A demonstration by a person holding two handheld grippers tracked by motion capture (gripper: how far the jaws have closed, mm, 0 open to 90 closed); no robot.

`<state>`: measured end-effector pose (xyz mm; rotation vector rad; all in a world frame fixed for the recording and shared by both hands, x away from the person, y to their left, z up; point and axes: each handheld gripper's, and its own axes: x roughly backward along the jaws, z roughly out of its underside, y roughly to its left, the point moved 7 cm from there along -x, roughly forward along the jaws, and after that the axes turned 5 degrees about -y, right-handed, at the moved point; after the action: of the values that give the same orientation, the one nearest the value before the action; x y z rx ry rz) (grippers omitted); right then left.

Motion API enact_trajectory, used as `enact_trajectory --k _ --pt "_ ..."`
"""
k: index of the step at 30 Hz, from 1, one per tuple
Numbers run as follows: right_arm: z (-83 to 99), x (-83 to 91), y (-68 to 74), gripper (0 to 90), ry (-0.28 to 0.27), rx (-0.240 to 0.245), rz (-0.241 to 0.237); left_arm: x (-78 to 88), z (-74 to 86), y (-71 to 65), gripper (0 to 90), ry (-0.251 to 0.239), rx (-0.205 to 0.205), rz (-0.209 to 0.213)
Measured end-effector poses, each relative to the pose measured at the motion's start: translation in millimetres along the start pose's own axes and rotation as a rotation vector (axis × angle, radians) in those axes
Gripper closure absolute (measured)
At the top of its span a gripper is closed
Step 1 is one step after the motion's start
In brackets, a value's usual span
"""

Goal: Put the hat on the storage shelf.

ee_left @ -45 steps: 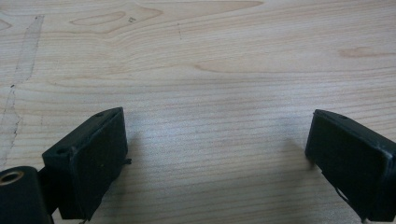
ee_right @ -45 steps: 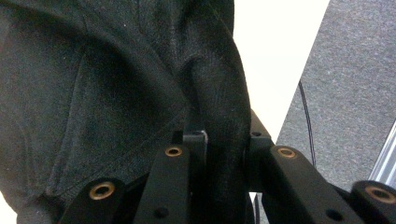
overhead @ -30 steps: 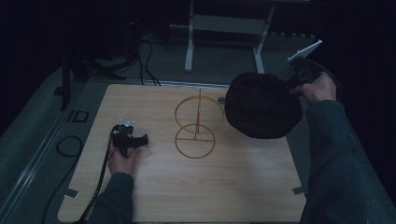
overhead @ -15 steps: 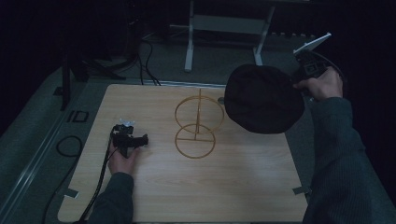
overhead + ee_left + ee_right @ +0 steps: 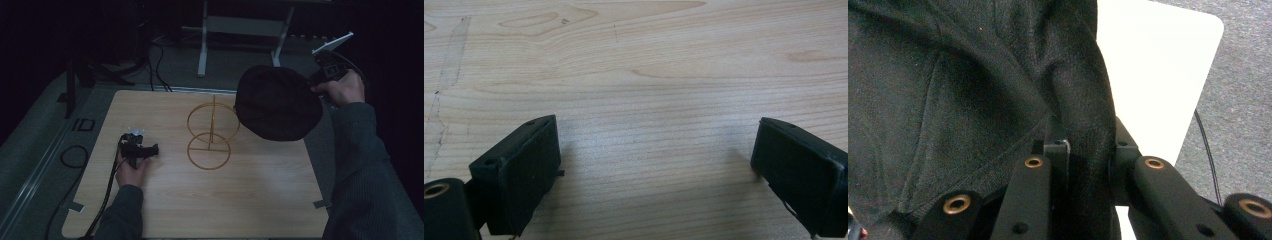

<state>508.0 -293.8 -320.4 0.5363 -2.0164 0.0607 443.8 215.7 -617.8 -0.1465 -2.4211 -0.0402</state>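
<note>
— Right gripper (image 5: pixel 320 82): status?
— Jaws clamped on the black hat's (image 5: pixel 277 102) edge, held above the table's (image 5: pixel 165 210) far right corner, seemingly beside the wire stand (image 5: pixel 210 132).
— Left gripper (image 5: pixel 142 150)?
— Jaws apart, resting on bare wood; dark floor all around.

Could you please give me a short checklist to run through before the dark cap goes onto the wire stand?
1. Grip on the dark fabric cap: the right hand-held gripper has its jaws shut on a fold of the cap's edge. Ok.
2. Cap clear of the table: it hangs in the air, up and to the right of the stand. Ok.
3. Golden wire stand with two rings: upright on the light wooden table, nothing on it. Ok.
4. Cap opening facing down toward the top ring: cannot tell.
5. Left hand-held gripper: open, resting on the table left of the stand, out of the way. Ok.
</note>
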Motion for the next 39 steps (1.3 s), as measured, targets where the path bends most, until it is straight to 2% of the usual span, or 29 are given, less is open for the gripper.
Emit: enact_trajectory --k 14,25,33,39 --pt "-11.0 7.3 13.4 77.5 -0.018 0.013 -0.023 0.0 0.0 0.0 5.3 0.000 0.000 0.000" --pt "-17.8 4.6 27.4 77.5 -0.034 0.030 -0.063 0.0 0.0 0.0 5.3 0.000 0.000 0.000" --pt "-21.8 2.5 40.0 77.5 -0.047 0.041 -0.116 0.0 0.0 0.0 5.3 0.000 0.000 0.000" --pt "-25.7 2.5 49.9 77.5 -0.049 0.061 -0.121 0.0 0.0 0.0 5.3 0.000 0.000 0.000"
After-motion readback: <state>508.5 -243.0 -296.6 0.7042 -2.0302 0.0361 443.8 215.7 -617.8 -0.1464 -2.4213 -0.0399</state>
